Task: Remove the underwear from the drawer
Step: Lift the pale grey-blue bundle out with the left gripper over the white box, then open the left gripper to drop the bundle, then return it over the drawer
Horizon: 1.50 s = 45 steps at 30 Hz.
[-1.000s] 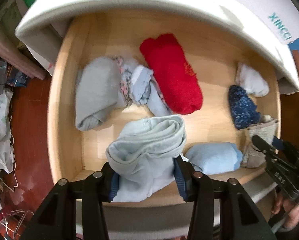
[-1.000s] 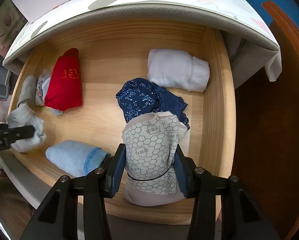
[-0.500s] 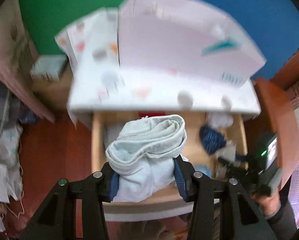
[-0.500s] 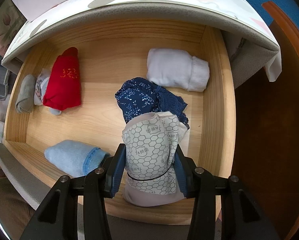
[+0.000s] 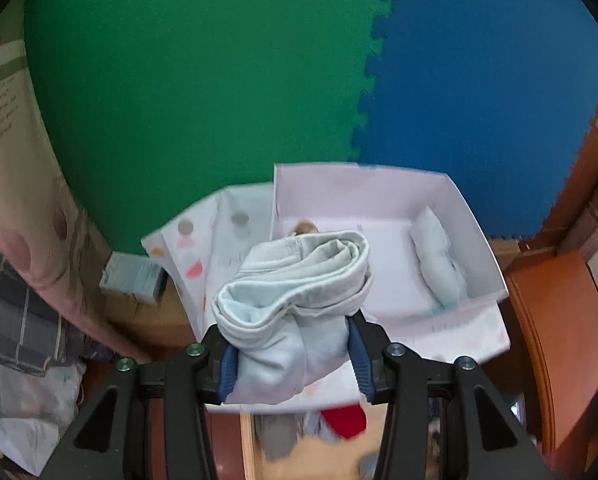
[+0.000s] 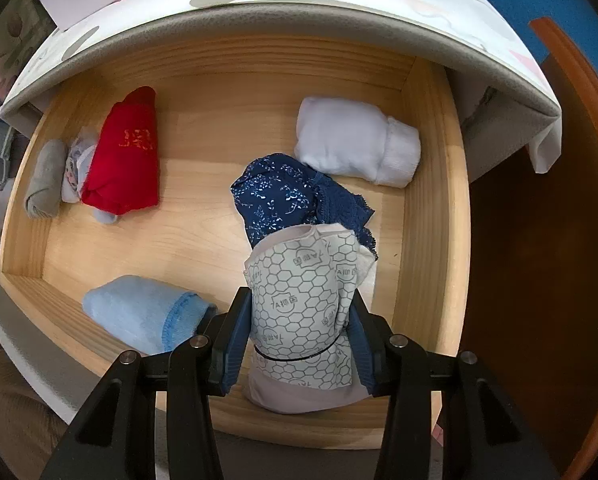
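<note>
Two grippers are loaded at this inspection. My left gripper (image 5: 293, 354) has its blue pads clamped on a rolled pale grey-blue cotton garment (image 5: 295, 308), held clear above the wooden drawer (image 5: 251, 444), whose edge shows only at the bottom of the left wrist view. The roll is pinched at its lower half, so the thicker folded end stands free above the jaws; I judge this keeps the bundle from unrolling in transit. The gripper points obliquely downward toward an open white cardboard box (image 5: 481, 236) on the cabinet top, where one pale blue folded item (image 5: 437, 264) lies already. I judge that box to be the drop point.

My right gripper (image 6: 299, 338) is closed on a rolled beige garment with a grey hexagon print (image 6: 303, 308), which stands on end at the drawer's front wall (image 6: 299, 428), not yet lifted out. This gripper points almost straight down, a sound pose for a vertical pull.

Remaining in the drawer: a navy floral piece (image 6: 287, 196) touching the held roll, a white roll (image 6: 355, 148), a red roll (image 6: 125, 152), a grey roll (image 6: 45, 180) and a light blue roll (image 6: 143, 312). Task is partly done.
</note>
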Each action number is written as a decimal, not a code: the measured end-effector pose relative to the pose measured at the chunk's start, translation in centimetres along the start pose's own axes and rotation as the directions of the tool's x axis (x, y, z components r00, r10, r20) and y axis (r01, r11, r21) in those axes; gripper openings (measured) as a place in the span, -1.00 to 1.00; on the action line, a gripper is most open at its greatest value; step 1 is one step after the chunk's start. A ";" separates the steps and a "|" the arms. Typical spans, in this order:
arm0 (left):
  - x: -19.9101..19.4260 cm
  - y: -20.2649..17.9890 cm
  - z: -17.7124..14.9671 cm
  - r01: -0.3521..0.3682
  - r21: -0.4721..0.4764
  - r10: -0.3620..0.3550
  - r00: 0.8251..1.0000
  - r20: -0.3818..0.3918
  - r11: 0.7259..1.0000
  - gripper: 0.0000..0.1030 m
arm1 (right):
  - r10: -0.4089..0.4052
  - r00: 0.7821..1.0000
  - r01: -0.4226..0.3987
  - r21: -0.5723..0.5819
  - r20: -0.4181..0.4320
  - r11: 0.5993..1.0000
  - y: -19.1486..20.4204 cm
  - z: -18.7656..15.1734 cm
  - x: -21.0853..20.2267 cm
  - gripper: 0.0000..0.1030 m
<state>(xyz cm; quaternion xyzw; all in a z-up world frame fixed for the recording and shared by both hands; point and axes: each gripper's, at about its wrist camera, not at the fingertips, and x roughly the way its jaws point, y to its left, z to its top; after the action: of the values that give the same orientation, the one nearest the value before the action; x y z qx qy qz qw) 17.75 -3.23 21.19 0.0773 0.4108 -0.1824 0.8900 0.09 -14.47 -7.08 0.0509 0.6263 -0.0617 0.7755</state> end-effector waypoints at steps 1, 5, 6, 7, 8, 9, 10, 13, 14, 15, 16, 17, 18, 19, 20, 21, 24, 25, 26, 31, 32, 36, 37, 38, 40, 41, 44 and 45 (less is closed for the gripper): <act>0.8 -0.2 0.9 -0.005 0.004 0.005 1.000 0.003 1.000 -0.09 | 0.000 1.000 0.000 0.001 -0.001 1.000 0.1 0.0 0.1 -0.18; 3.2 -0.8 3.0 -0.016 0.021 0.016 1.000 -0.013 1.000 -0.09 | 0.005 1.000 -0.005 0.002 -0.003 1.000 0.0 0.1 -0.1 -0.18; 3.9 -0.9 3.3 -0.012 0.025 0.013 1.000 -0.019 1.000 -0.09 | 0.005 1.000 -0.005 0.003 -0.004 1.000 -0.1 0.2 -0.1 -0.18; 4.7 -1.2 3.6 -0.012 0.027 0.013 1.000 -0.025 1.000 -0.09 | 0.005 1.000 -0.005 0.002 -0.004 1.000 -0.2 0.2 -0.1 -0.18; 5.5 -1.4 3.9 -0.013 0.031 0.014 0.999 -0.031 0.999 -0.09 | 0.005 1.000 -0.005 0.000 -0.004 1.000 -0.2 0.2 -0.1 -0.18; 6.4 -1.6 4.1 -0.008 0.032 0.009 0.999 -0.040 0.999 -0.09 | 0.003 1.000 -0.003 -0.002 -0.004 1.000 -0.3 0.3 0.0 -0.18; 6.9 -1.8 4.2 -0.004 0.032 0.006 0.999 -0.048 0.999 -0.09 | 0.002 1.000 -0.002 -0.003 -0.004 1.000 -0.3 0.3 0.0 -0.18; 9.2 -2.5 4.3 -0.005 0.041 0.008 0.997 -0.079 0.999 -0.09 | 0.006 1.000 -0.006 -0.001 -0.004 1.000 -0.4 0.3 -0.1 -0.18; 10.2 -2.8 4.2 -0.008 0.053 0.013 0.995 -0.095 0.999 -0.09 | 0.007 1.000 -0.007 0.000 -0.004 1.000 -0.4 0.3 -0.1 -0.18; 10.8 -2.9 3.9 -0.012 0.057 0.018 0.995 -0.103 0.998 -0.09 | 0.010 1.000 -0.010 0.000 -0.006 1.000 -0.5 0.3 0.0 -0.18; 11.6 -3.2 3.7 -0.019 0.061 0.026 0.993 -0.115 0.998 -0.09 | 0.009 1.000 -0.009 0.001 -0.005 1.000 -0.5 0.3 0.0 -0.18; 12.3 -3.3 3.4 -0.021 0.066 0.029 0.992 -0.126 0.998 -0.09 | 0.007 1.000 -0.007 -0.001 -0.005 1.000 -0.5 0.3 0.0 -0.18; 12.8 -3.4 3.2 -0.022 0.067 0.031 0.990 -0.135 0.998 -0.09 | 0.007 1.000 -0.007 -0.003 -0.005 1.000 -0.5 0.3 0.0 -0.17; 13.5 -3.5 2.9 -0.021 0.068 0.031 0.988 -0.149 0.997 -0.09 | 0.006 1.000 -0.006 -0.005 -0.006 1.000 -0.6 0.4 0.0 -0.18; 13.9 -3.6 2.8 -0.019 0.067 0.029 0.987 -0.158 0.998 -0.09 | 0.004 1.000 -0.004 -0.005 -0.007 1.000 -0.5 0.4 0.0 -0.18; 14.3 -3.6 2.6 -0.015 0.067 0.026 0.985 -0.168 0.998 -0.08 | 0.004 1.000 -0.004 -0.005 -0.007 1.000 -0.5 0.4 0.0 -0.18; 14.7 -3.5 2.1 -0.020 0.062 0.031 0.985 -0.171 0.998 -0.05 | 0.005 1.000 -0.005 -0.004 -0.009 1.000 -0.6 0.4 0.1 -0.18; 14.8 -3.4 2.0 -0.016 0.053 0.025 0.984 -0.175 0.998 -0.04 | 0.005 1.000 -0.005 -0.004 -0.010 1.000 -0.6 0.4 0.1 -0.18; 14.8 -3.4 2.0 -0.014 0.046 0.022 0.984 -0.179 0.999 -0.01 | 0.004 1.000 -0.004 -0.004 -0.011 1.000 -0.5 0.4 0.1 -0.17; 14.6 -3.5 2.0 -0.025 0.036 0.032 0.979 -0.200 0.999 0.09 | 0.000 1.000 0.000 -0.007 -0.011 1.000 -0.5 0.4 0.1 -0.18; 14.5 -3.6 2.0 -0.026 0.040 0.033 0.978 -0.204 0.999 0.10 | 0.000 1.000 0.000 -0.007 -0.012 1.000 -0.5 0.4 0.1 -0.18; 13.6 -3.9 2.0 -0.023 0.052 0.033 0.978 -0.207 0.998 0.16 | -0.001 1.000 0.001 -0.006 -0.011 1.000 -0.4 0.4 0.1 -0.18; 13.1 -4.0 2.0 -0.020 0.053 0.030 0.979 -0.202 0.998 0.18 | -0.002 1.000 0.002 -0.007 -0.011 1.000 -0.4 0.4 0.2 -0.18; 12.8 -4.0 2.1 -0.016 0.050 0.026 0.980 -0.199 0.999 0.19 | -0.003 1.000 0.002 -0.008 -0.011 1.000 -0.4 0.5 0.2 -0.18; 11.9 -3.9 2.1 0.000 0.042 0.008 0.981 -0.193 0.999 0.21 | -0.005 1.000 0.005 -0.009 -0.012 1.000 -0.4 0.5 0.2 -0.18; 11.6 -3.8 2.1 0.006 0.036 0.001 0.982 -0.191 0.999 0.21 | -0.006 1.000 0.006 -0.009 -0.012 1.000 -0.3 0.5 0.2 -0.18; 10.1 -3.5 2.3 0.022 0.022 -0.018 0.986 -0.163 1.000 0.22 | -0.009 1.000 0.009 -0.009 -0.011 1.000 -0.3 0.5 0.2 -0.18; 9.8 -3.5 2.4 0.025 0.019 -0.022 0.987 -0.158 0.999 0.24 | -0.011 1.000 0.010 -0.010 -0.012 1.000 -0.3 0.5 0.2 -0.18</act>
<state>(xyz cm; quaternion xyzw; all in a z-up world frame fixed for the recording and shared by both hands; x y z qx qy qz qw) 23.88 -9.67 15.37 0.0962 0.4786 -0.1904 0.8517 0.54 -14.83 -7.18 0.0440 0.6314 -0.0623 0.7717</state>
